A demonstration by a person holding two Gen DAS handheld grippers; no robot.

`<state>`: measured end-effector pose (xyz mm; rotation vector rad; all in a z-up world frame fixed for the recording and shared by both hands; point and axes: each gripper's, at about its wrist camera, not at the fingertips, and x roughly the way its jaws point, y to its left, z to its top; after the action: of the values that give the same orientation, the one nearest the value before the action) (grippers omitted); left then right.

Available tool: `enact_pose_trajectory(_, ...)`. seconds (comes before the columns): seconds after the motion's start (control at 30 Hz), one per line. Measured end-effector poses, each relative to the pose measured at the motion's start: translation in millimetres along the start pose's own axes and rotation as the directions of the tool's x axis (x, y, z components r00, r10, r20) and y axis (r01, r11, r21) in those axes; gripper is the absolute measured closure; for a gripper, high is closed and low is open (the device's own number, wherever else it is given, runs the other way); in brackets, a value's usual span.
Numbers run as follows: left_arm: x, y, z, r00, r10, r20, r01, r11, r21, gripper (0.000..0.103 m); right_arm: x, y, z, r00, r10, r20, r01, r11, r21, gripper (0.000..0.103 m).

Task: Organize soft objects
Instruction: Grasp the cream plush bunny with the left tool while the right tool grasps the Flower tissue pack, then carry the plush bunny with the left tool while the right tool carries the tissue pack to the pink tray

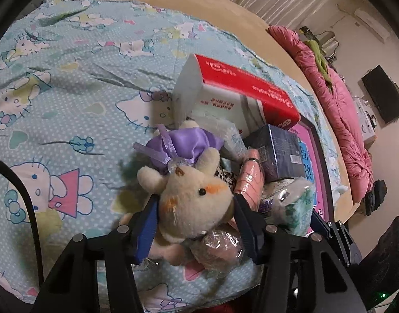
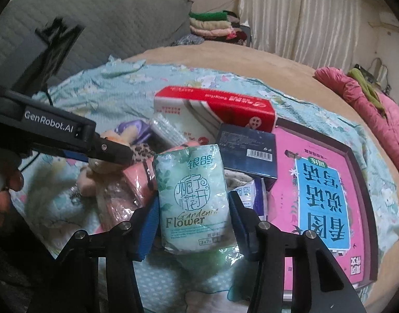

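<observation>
A beige plush toy [image 1: 197,195] lies on top of a pile of soft goods on the bed. My left gripper [image 1: 194,224] is shut on its head, with a blue pad pressing on each side. A purple satin pouch [image 1: 183,146] rests behind the toy. My right gripper [image 2: 193,224] is shut on a green pack of tissues [image 2: 193,198] printed "Flower", which stands upright between the pads. In the right wrist view the left gripper's finger [image 2: 113,152] reaches in from the left over the plush toy [image 2: 113,135]. A pink wrapped roll [image 1: 249,180] and a plastic-wrapped bundle [image 1: 220,250] lie in the pile.
A red and white tissue box [image 2: 212,109], a dark blue box [image 2: 247,151] and a pink book [image 2: 322,195] sit behind and to the right. The cat-print sheet [image 1: 69,91] spreads to the left. A pink quilt [image 1: 343,120] lines the bed's far edge. Folded clothes [image 2: 215,26] are stacked beyond.
</observation>
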<state>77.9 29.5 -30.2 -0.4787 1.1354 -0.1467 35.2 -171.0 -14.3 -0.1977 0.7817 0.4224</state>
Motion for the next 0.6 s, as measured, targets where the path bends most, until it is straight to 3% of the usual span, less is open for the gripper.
enact_pose_trajectory(0.33,-34,-7,-2,0.996,0.017,0.087,-0.02,0.999,0.043,0.047,-24,-8,2,0.998,-0.006,0.069,0.002,0.999,0.052,0.051)
enact_pose_trajectory(0.6,-62,-37,-2,0.987,0.014,0.16,-0.033,0.992,0.118,0.047,-46,-26,3,0.99,-0.039,0.133,0.024,0.993,0.115,0.051)
